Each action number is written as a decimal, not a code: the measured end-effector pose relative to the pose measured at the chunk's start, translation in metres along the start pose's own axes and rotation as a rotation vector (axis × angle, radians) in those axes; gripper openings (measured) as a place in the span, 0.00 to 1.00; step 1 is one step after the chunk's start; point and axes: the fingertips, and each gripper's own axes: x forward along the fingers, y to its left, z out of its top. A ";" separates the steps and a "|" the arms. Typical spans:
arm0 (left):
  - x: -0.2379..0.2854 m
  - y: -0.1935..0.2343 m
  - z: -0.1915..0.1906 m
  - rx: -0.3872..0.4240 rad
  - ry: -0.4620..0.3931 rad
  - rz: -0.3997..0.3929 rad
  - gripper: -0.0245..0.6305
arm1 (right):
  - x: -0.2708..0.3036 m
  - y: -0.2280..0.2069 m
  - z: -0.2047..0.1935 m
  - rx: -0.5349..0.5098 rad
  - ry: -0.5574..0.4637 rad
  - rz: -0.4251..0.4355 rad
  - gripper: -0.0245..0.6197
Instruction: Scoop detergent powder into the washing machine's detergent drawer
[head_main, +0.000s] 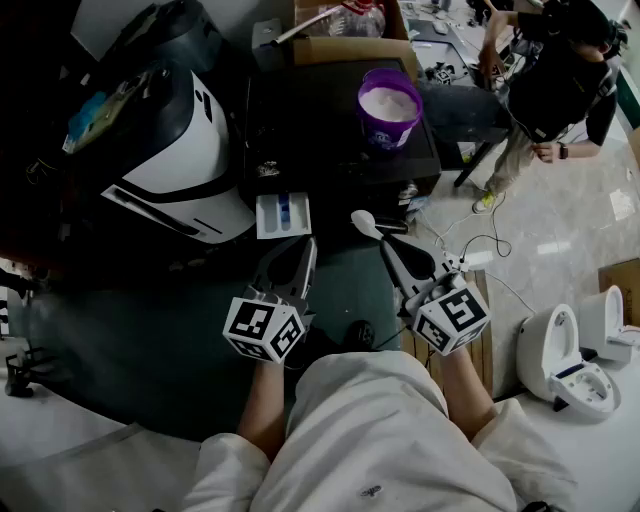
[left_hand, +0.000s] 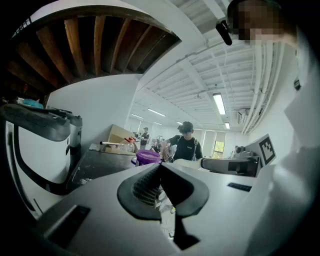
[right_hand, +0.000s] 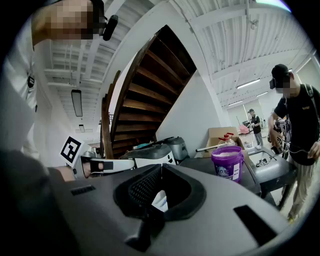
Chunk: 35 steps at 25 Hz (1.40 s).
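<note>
The washing machine (head_main: 175, 165) stands at the left, its white detergent drawer (head_main: 283, 215) pulled out with a blue insert. A purple tub of white powder (head_main: 389, 104) sits on the black table (head_main: 300, 120); it also shows in the left gripper view (left_hand: 148, 157) and the right gripper view (right_hand: 227, 163). My right gripper (head_main: 392, 248) is shut on the handle of a white scoop (head_main: 364, 222), whose bowl points toward the table edge; a white sliver of the scoop (right_hand: 160, 200) shows between the jaws. My left gripper (head_main: 300, 256) is shut and empty, just below the drawer.
A person in black (head_main: 560, 85) stands at the back right by a metal bench. A cardboard box (head_main: 350, 35) sits behind the tub. Cables (head_main: 480, 245) trail on the floor, a wooden board (head_main: 482, 330) lies beside my right gripper, and white devices (head_main: 570, 355) stand at the right.
</note>
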 end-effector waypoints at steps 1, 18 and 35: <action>-0.001 0.000 -0.001 -0.002 -0.001 0.002 0.07 | 0.000 0.002 -0.001 -0.005 0.002 0.002 0.05; -0.012 -0.015 -0.013 -0.001 0.021 0.022 0.07 | -0.014 0.012 -0.009 -0.011 0.006 0.019 0.06; -0.003 -0.019 -0.020 -0.007 0.053 -0.014 0.07 | -0.015 0.003 -0.012 0.022 0.006 -0.007 0.06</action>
